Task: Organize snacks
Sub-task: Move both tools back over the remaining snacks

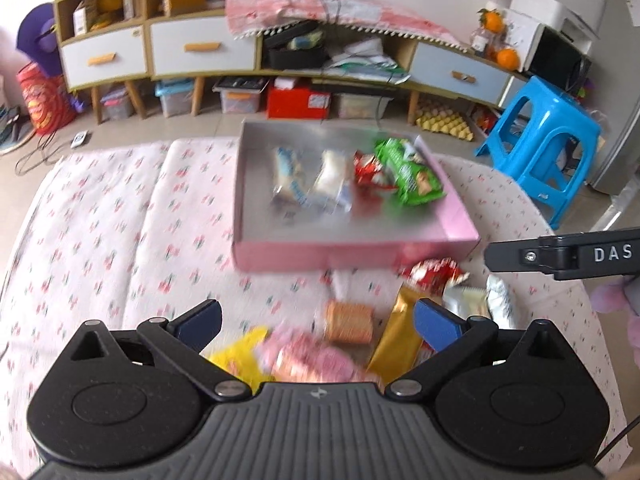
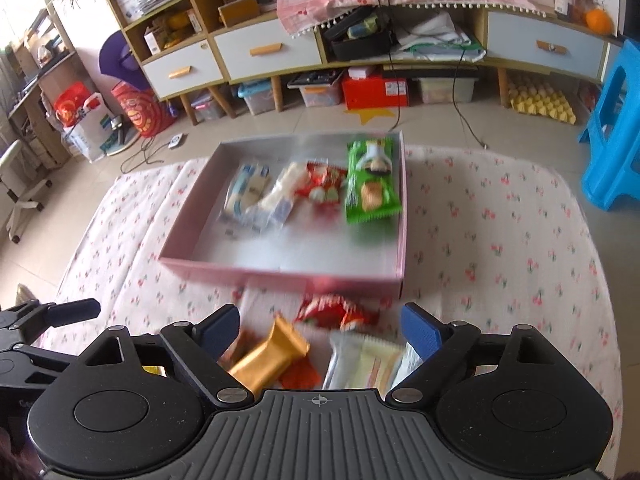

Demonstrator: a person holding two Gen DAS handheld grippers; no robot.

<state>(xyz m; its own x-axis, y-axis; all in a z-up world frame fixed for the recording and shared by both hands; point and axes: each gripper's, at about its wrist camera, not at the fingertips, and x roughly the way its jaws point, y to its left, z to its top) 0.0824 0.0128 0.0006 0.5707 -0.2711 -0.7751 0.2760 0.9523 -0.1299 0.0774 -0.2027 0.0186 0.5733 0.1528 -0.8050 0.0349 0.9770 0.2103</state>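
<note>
A shallow pink cardboard tray (image 2: 280,276) sits mid-frame on the cherry-print cloth (image 2: 500,240), holding a glossy green packet (image 2: 372,184); crinkly wrappers lie loose below it, a gold foil bar (image 2: 268,356) among them; left gripper (image 1: 318,320) and right gripper (image 2: 320,326) both gape wide, empty.

Left gripper (image 1: 318,322): black plastic body, ribbed dark-grey centre plate with a small crosshair mark. Two round black discs flank the plate, each with a triangular cut-out above it. Black linkage arms pivot on silver round-head pins. Fingers (image 1: 438,326) carry blue textured pads. A thin black cable shows at the lower right edge.

Right gripper (image 2: 320,330): same build, with ribbed grey plate, crosshair mark, silver pins and blue pads. Seen from the left wrist, its black arm bears white letters "DAS" and one silver screw.
</note>
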